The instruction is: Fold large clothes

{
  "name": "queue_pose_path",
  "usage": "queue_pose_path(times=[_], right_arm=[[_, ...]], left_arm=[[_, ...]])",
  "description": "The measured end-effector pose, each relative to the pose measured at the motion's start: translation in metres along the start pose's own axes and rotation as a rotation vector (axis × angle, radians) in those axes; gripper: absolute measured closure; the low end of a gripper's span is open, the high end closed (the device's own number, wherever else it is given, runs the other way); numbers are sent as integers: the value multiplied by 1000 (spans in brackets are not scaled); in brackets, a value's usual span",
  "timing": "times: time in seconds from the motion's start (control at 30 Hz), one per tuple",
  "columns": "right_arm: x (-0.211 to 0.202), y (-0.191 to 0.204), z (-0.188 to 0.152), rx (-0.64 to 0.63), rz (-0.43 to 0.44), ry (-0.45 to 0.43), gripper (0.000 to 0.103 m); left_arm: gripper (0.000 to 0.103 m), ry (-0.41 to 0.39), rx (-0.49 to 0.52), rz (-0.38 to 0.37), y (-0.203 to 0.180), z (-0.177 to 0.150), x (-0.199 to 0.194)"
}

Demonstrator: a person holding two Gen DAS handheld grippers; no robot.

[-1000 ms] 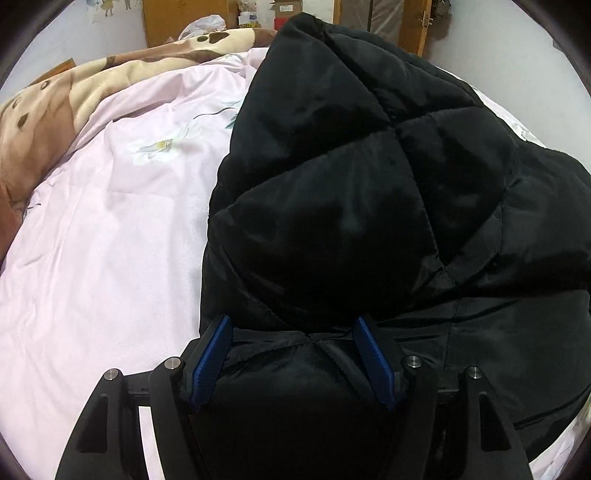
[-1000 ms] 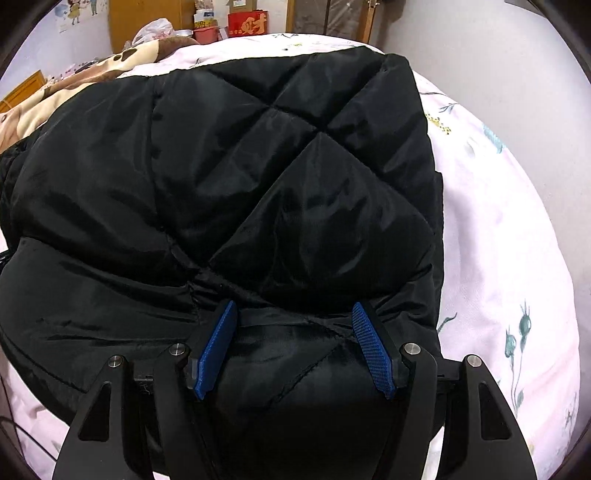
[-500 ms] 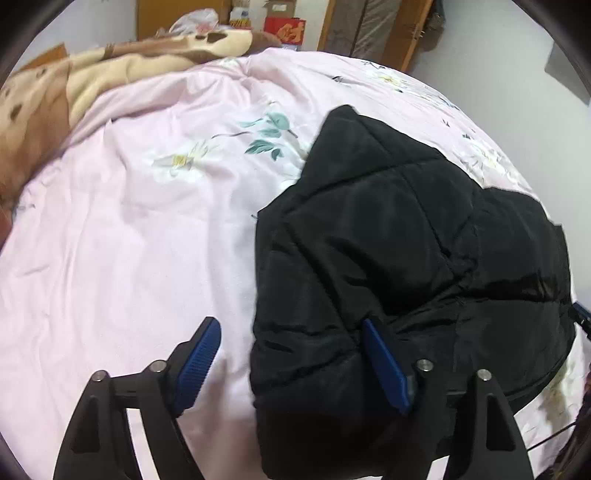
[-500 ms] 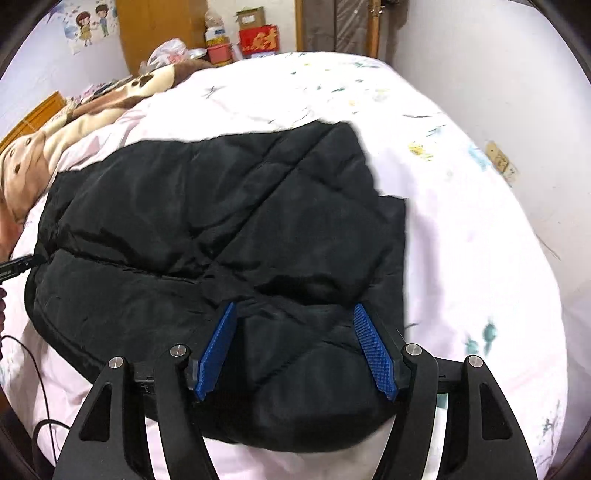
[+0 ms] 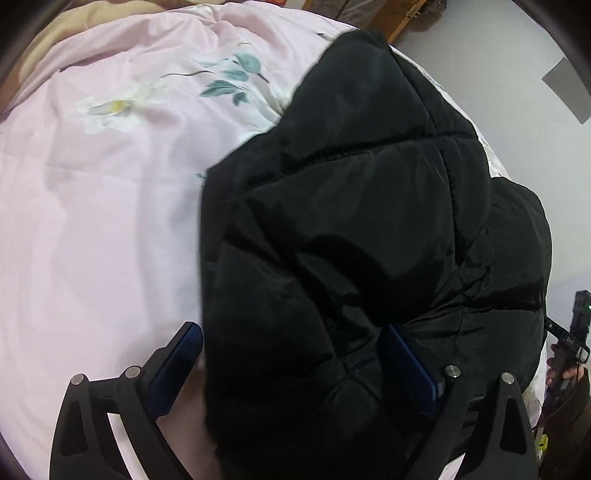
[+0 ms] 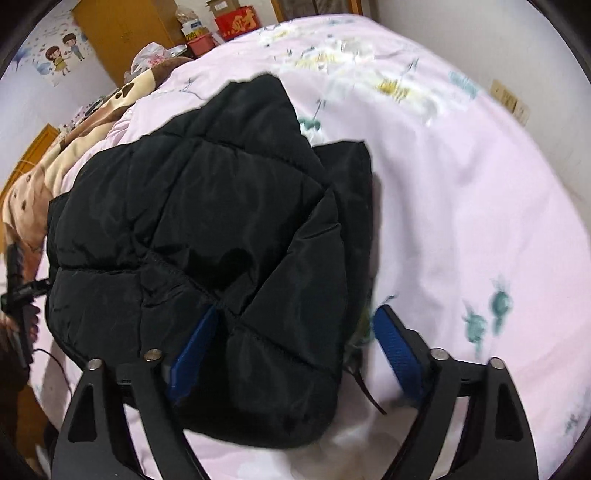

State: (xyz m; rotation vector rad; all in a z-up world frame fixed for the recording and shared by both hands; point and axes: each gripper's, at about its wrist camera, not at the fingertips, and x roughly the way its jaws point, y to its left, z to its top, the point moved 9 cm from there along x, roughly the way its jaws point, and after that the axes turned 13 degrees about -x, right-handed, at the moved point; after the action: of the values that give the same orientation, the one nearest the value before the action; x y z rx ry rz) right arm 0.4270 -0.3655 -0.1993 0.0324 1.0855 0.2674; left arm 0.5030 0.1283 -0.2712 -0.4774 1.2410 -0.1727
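Red box (image 6: 236,20), gold character, unreadable

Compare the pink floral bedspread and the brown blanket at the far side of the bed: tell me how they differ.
The pink bedspread is pale, printed with flowers and leaves; the brown blanket is tan with dark paw marks. The bedspread covers most of the bed and bears the black jacket; the blanket lies bunched along the far edge, beside the jacket. Both are soft bedding.

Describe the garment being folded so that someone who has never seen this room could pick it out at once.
Start at the big bed with the pale pink flowered cover. On its near part lies the black quilted puffer jacket, folded into a thick bundle. It is the only black, shiny thing there; the brown paw-print blanket lies beyond it.
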Motion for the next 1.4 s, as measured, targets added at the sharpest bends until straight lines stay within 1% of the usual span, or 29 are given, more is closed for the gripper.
queue_pose_path(times=[0.07, 0.13, 0.3, 0.4, 0.47, 0.5, 0.53, 0.57, 0.6, 0.63, 0.67, 0.7, 0.73, 0.8, 0.87, 0.9, 0.93, 1.0, 1.07, 1.23, 1.33, 1.4], right_arm=[[12, -2, 3, 5, 25, 11, 6], [24, 6, 9, -4, 52, 19, 5], [42, 7, 13, 6, 144, 33, 4], [47, 9, 16, 17, 172, 30, 4], [50, 12, 17, 7, 174, 36, 4], [50, 14, 19, 2, 177, 38, 4], [52, 14, 21, 2, 179, 44, 4], [53, 16, 22, 0, 176, 50, 8], [52, 20, 24, -14, 174, 49, 15], [53, 23, 27, -23, 169, 51, 17], [54, 26, 29, -29, 157, 57, 21], [53, 29, 31, -38, 149, 58, 26], [51, 33, 32, -52, 140, 56, 27], [49, 39, 35, -69, 131, 49, 37], [48, 45, 36, -94, 112, 40, 43], [47, 48, 36, -107, 102, 34, 46], [46, 52, 37, -119, 93, 25, 48], [45, 56, 37, -126, 72, 17, 49], [47, 57, 38, -123, 64, 15, 49], [54, 59, 42, -106, 49, 13, 48], [52, 53, 35, -93, 43, 14, 47], [52, 57, 35, -93, 26, 12, 47]], left_arm=[[1, 15, 0, -7, -2, 1, 7], [0, 26, 10, 0, -3, 4, 13], [0, 62, 26, 4, -4, 10, 23], [0, 71, 37, 18, -5, 17, 28], [0, 68, 46, 30, -8, 19, 30], [0, 66, 50, 34, -15, 20, 36], [2, 63, 49, 38, -18, 17, 33], [4, 62, 52, 40, -22, 19, 33], [6, 57, 63, 46, -25, 20, 33], [9, 56, 66, 49, -33, 18, 29], [11, 55, 71, 53, -37, 18, 29], [14, 54, 69, 53, -43, 10, 29], [17, 55, 63, 54, -47, 11, 28], [22, 52, 60, 51, -53, 11, 27], [28, 46, 58, 48, -59, 11, 28], [34, 38, 60, 47, -63, 11, 26], [38, 32, 63, 48, -55, 5, 16], [39, 19, 76, 62, -66, 2, 13], [39, 26, 55, 56, -68, 3, 14], [32, 41, 35, 45, -73, 5, 15], [32, 34, 24, 44, -75, 7, 16], [33, 19, 24, 52, -80, 7, 15]])
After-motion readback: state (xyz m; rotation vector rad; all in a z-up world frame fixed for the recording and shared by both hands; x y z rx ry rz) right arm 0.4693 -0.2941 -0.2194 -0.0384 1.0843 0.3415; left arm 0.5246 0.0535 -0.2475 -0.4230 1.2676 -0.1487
